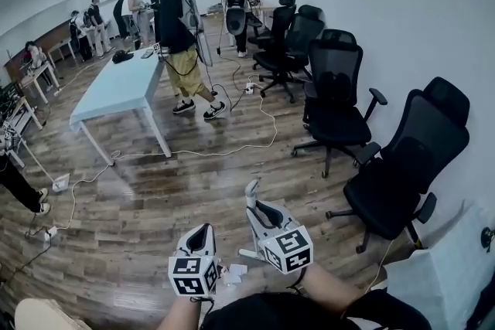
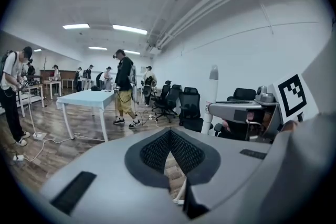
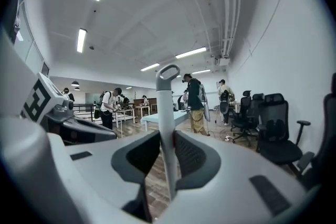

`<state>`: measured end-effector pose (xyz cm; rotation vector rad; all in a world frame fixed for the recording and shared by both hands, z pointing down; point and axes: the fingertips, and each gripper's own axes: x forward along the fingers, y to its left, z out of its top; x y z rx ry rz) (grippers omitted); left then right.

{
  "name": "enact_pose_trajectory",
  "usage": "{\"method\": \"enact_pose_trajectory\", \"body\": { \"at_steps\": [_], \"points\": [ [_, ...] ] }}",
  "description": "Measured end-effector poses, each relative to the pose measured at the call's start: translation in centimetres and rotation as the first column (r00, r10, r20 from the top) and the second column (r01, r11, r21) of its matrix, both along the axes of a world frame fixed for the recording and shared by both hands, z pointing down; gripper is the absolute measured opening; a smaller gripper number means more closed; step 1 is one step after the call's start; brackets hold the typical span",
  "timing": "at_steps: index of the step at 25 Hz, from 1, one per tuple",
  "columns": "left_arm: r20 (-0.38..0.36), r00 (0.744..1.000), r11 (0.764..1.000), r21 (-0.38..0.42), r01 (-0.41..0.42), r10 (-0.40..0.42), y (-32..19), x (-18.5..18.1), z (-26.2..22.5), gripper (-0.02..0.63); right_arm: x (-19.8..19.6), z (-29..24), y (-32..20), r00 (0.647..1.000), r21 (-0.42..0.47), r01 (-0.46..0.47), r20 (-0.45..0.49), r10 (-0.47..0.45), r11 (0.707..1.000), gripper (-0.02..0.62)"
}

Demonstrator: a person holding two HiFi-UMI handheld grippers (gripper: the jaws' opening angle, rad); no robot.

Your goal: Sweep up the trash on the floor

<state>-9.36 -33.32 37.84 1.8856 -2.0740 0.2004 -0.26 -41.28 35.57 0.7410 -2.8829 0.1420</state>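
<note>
- The person is wearing a black top (image 1: 271, 314), seen at the bottom edge of the head view.
- The light grey moulded-plastic left gripper (image 1: 203, 230) is carrying a white cube with black square markers (image 1: 192, 274).
- The matching grey right gripper (image 1: 260, 209) is bearing a like marker cube (image 1: 288, 250).
- Both are showing dark ribbed jaw pads (image 2: 152, 152) and black slots in their shells.

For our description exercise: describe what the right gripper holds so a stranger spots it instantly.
Black office chairs line the white wall; near the closest one is the right gripper. Its jaws clamp a pale upright handle, set apart by its looped top.
</note>
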Motion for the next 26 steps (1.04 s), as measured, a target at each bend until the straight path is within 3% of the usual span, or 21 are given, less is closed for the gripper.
{"method": "enact_pose_trajectory", "body": {
  "at_steps": [5,9,26],
  "points": [
    [0.020,0.999,0.999,0.034,0.039,-0.040,-0.4,-1.4,-2.5,-0.006,-1.4,-2.1,-0.4,0.999,-0.005,-0.005,0.033,0.005,1.000,0.100],
    [0.017,1.000,0.999,0.048,0.025,-0.026,-0.2,-1.5,-2.7,-0.006,-2.4,-2.2,0.2,0.999,-0.018,0.020,0.042,-0.019,1.000,0.100],
    [0.031,0.999,0.999,0.009,0.032,-0.032,0.2,-0.7,-0.9,-0.006,-2.9,-0.8,1.5,0.994,-0.056,0.102,0.040,-0.099,0.993,0.100]
  ]
}}
